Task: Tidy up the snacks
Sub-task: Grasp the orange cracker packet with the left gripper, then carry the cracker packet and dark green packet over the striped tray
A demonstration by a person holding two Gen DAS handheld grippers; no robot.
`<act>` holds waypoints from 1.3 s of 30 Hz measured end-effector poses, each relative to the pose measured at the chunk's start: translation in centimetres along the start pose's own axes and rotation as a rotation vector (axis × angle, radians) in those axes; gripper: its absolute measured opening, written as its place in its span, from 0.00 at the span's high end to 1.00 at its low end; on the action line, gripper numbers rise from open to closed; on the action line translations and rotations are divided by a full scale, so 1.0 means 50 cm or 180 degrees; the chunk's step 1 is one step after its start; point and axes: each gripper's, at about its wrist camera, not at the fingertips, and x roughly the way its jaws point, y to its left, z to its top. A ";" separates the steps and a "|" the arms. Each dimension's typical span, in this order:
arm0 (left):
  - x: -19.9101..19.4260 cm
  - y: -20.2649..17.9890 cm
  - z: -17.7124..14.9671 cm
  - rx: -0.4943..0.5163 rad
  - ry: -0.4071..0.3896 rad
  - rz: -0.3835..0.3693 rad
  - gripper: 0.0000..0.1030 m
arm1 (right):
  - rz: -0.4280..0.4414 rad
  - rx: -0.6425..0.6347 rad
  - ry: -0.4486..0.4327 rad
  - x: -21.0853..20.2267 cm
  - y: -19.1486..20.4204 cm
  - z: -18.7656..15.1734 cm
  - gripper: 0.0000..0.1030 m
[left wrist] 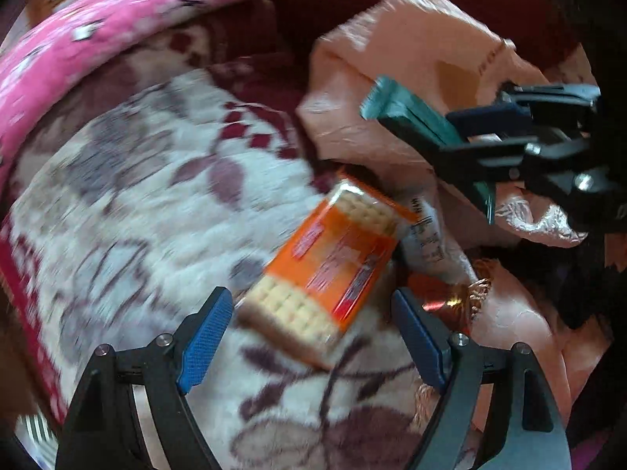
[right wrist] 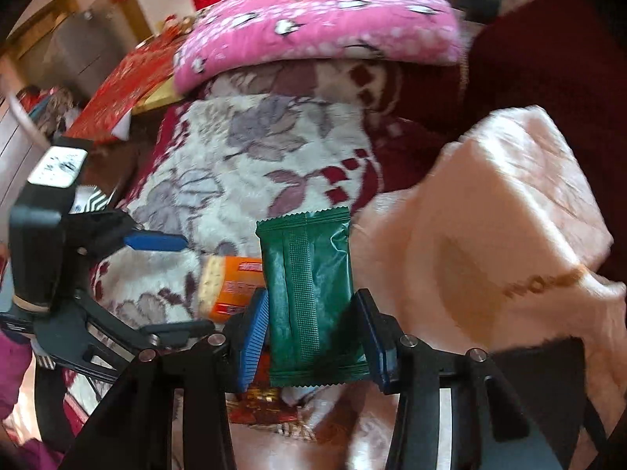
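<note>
Between the right gripper's [right wrist: 311,329] blue pads sits a green foil snack packet [right wrist: 307,293], clamped at its lower half, its serrated top edge sticking up past the fingertips. To that gripper's left hangs the left gripper [left wrist: 309,329], jaws spread wide and holding nothing — an orange cracker pack [left wrist: 325,262] lies just ahead of its fingertips on the floral blanket [left wrist: 137,196], untouched. A pink plastic bag [right wrist: 490,203] is bunched to the right of both grippers; more wrappers lie at its mouth, too blurred to name. A pink patterned cushion [right wrist: 321,19] rests beyond the blanket.
</note>
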 end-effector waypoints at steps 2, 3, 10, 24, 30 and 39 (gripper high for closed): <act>0.020 -0.016 0.010 0.0171 0.0046 0.0035 0.19 | 0.0026 0.0097 -0.0011 -0.001 -0.016 0.001 0.53; 0.029 -0.024 0.014 0.0249 0.0068 0.0075 0.19 | 0.0031 0.0134 -0.0021 -0.001 -0.023 0.001 0.53; 0.062 -0.035 0.034 0.0224 0.0075 0.0221 0.36 | 0.0047 0.0167 -0.0002 0.010 -0.028 0.000 0.53; -0.052 0.041 -0.098 -0.0896 -0.0184 0.0649 0.48 | 0.0210 -0.0132 0.0113 0.037 0.073 -0.018 0.53; -0.130 0.073 -0.190 -0.1492 -0.0324 0.0960 0.48 | 0.0341 -0.0226 0.0143 0.058 0.145 -0.038 0.53; -0.228 0.089 -0.301 -0.1906 -0.0442 0.1451 0.48 | 0.0540 -0.0522 0.0181 0.072 0.275 -0.049 0.53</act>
